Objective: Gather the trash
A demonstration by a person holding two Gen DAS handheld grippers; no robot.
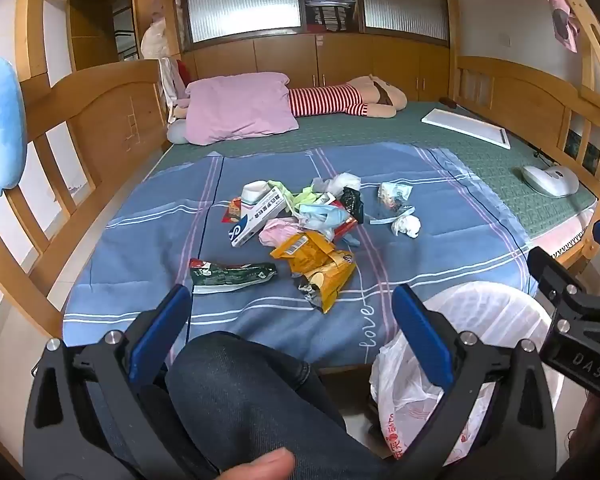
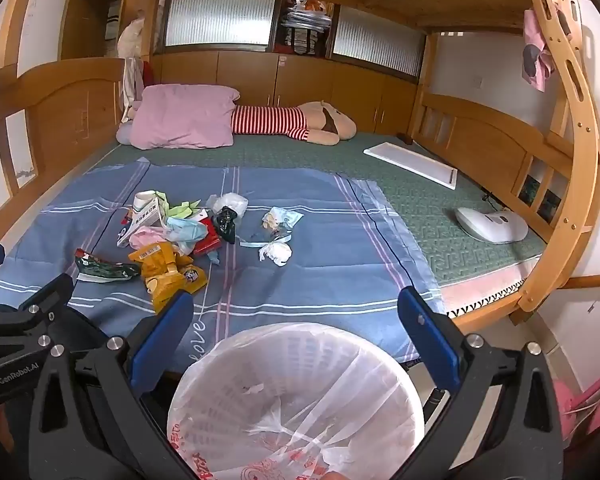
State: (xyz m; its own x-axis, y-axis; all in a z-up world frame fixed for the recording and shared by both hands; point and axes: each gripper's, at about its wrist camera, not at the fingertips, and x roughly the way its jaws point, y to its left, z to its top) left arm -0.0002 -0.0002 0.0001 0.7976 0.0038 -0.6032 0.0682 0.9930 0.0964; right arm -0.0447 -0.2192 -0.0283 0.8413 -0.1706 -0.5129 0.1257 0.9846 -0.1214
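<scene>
A pile of trash lies on the blue striped sheet (image 1: 440, 240): a yellow snack bag (image 1: 320, 264), a green wrapper (image 1: 232, 274), a white medicine box (image 1: 256, 216), a crumpled tissue (image 1: 406, 225) and several other wrappers. The yellow snack bag also shows in the right wrist view (image 2: 168, 270), as does the tissue (image 2: 276, 252). A white bin lined with a plastic bag (image 2: 296, 396) stands on the floor by the bed's near edge. My left gripper (image 1: 292, 304) is open and empty, held above the person's knee. My right gripper (image 2: 296, 312) is open and empty above the bin.
A pink pillow (image 1: 240, 110) and a striped plush toy (image 1: 340, 100) lie at the back of the bed. A white board (image 1: 466, 130) and a white device (image 1: 550, 180) lie on the green mat at right. Wooden bed rails stand on both sides.
</scene>
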